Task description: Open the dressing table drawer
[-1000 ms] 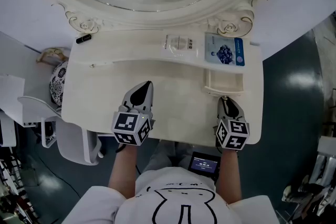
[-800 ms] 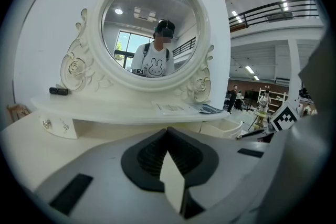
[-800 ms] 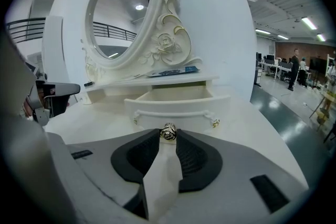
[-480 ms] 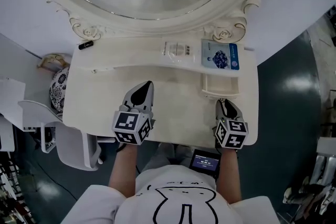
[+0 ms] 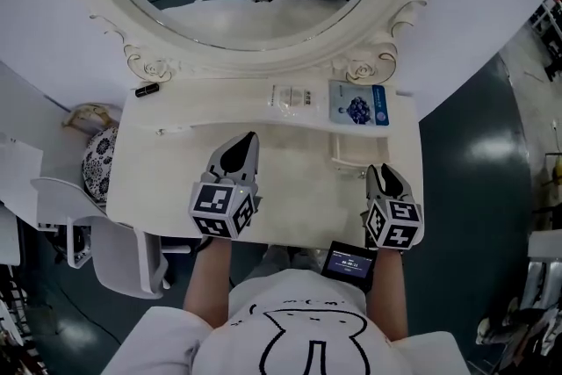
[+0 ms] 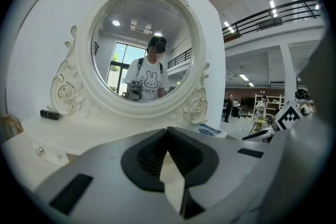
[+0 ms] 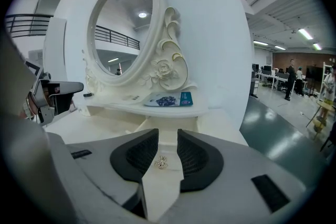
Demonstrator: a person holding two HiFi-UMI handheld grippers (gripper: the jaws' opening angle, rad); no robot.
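Right hand-held gripper (image 7: 168, 135) jaws closing around the small knob (image 7: 161, 163), not yet touching it; drawer (image 5: 356, 152) just ahead. Left hand-held gripper (image 6: 167, 129) closed, empty. Drawer probably light and rigid; pinch knob.

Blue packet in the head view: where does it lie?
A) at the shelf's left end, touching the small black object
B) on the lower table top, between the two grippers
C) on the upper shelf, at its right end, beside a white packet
C: the blue packet lies at the right end of the shelf, next to the white packet.
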